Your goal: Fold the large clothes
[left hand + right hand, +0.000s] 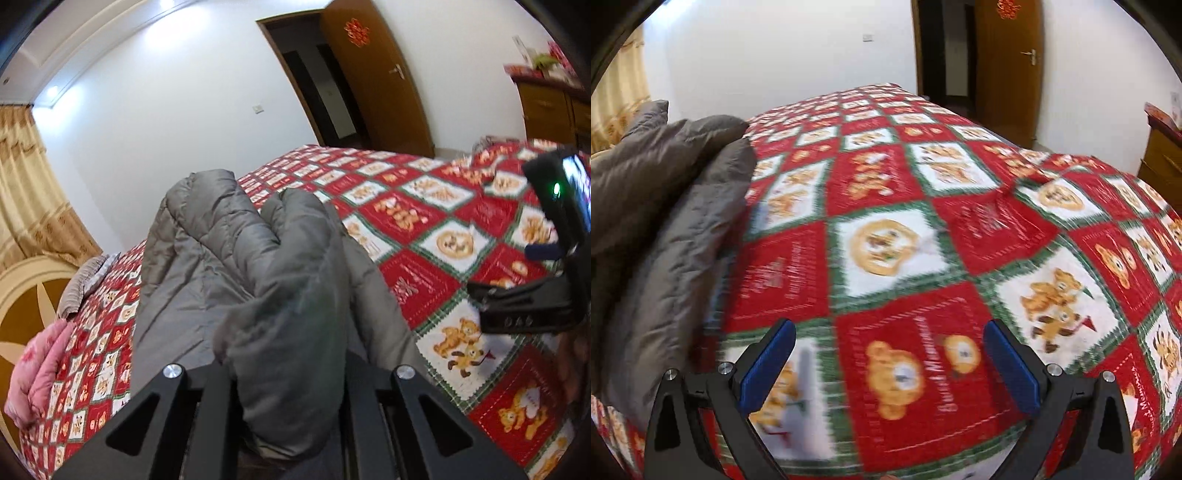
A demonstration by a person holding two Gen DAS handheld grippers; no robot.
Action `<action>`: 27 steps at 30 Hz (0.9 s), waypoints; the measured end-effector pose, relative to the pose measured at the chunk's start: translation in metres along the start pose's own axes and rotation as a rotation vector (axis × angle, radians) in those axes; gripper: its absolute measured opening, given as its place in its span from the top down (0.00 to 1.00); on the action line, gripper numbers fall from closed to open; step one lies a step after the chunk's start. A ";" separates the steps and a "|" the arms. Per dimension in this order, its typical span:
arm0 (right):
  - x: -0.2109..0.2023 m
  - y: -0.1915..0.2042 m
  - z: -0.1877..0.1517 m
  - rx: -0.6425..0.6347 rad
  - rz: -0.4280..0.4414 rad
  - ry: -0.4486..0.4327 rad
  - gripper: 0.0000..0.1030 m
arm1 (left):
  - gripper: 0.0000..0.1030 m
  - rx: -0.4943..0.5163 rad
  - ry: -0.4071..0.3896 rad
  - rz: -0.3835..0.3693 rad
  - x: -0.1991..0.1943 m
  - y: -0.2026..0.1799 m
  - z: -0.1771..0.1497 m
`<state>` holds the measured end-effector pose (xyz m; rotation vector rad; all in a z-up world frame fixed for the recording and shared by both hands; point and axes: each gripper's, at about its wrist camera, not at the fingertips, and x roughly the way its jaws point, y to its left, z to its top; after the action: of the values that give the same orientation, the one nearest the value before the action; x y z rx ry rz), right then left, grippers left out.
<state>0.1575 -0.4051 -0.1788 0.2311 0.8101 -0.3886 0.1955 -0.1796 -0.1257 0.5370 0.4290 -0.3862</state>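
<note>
A large grey padded jacket point(229, 266) lies bunched on a bed with a red, white and green bear quilt point(424, 221). My left gripper point(288, 391) is shut on a thick fold of the jacket, which bulges up between the black fingers and hides the pads. In the right wrist view the jacket point(657, 221) fills the left side. My right gripper point(890, 358) stands open over the quilt point(923, 240) to the right of the jacket, with nothing between its blue pads point(768, 369). The right gripper point(546, 273) also shows at the right edge of the left wrist view.
A pink folded cloth point(40, 376) and a striped grey cloth point(81, 288) lie near the headboard point(26, 295) at the left. An open brown door point(373, 81) stands beyond the bed. A wooden cabinet point(550, 107) is at the far right.
</note>
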 end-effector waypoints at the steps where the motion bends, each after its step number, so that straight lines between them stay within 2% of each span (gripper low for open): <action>1: 0.003 -0.004 -0.002 0.004 -0.005 0.003 0.01 | 0.90 0.010 0.000 -0.004 0.002 -0.005 -0.002; 9: 0.003 -0.010 -0.006 -0.006 -0.025 -0.027 0.01 | 0.88 0.043 0.008 0.009 0.011 -0.022 -0.008; 20: 0.004 -0.009 -0.008 -0.016 -0.035 -0.035 0.01 | 0.76 0.013 0.039 0.019 0.010 -0.025 0.009; 21: 0.004 -0.009 -0.008 -0.016 -0.036 -0.034 0.01 | 0.73 0.014 0.032 0.022 0.007 -0.027 0.011; 23: 0.004 -0.009 -0.008 -0.016 -0.036 -0.034 0.01 | 0.50 0.004 -0.004 0.008 -0.005 -0.029 0.019; 24: 0.004 -0.009 -0.008 -0.016 -0.037 -0.034 0.01 | 0.44 0.000 -0.026 0.000 -0.011 -0.031 0.023; 25: 0.004 -0.009 -0.008 -0.017 -0.037 -0.034 0.01 | 0.39 -0.001 -0.050 -0.001 -0.017 -0.033 0.027; 27: 0.004 -0.010 -0.008 -0.015 -0.033 -0.034 0.01 | 0.39 0.006 -0.074 0.001 -0.024 -0.037 0.034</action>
<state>0.1506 -0.4124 -0.1873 0.1969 0.7834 -0.4163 0.1686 -0.2225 -0.1028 0.5270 0.3565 -0.4054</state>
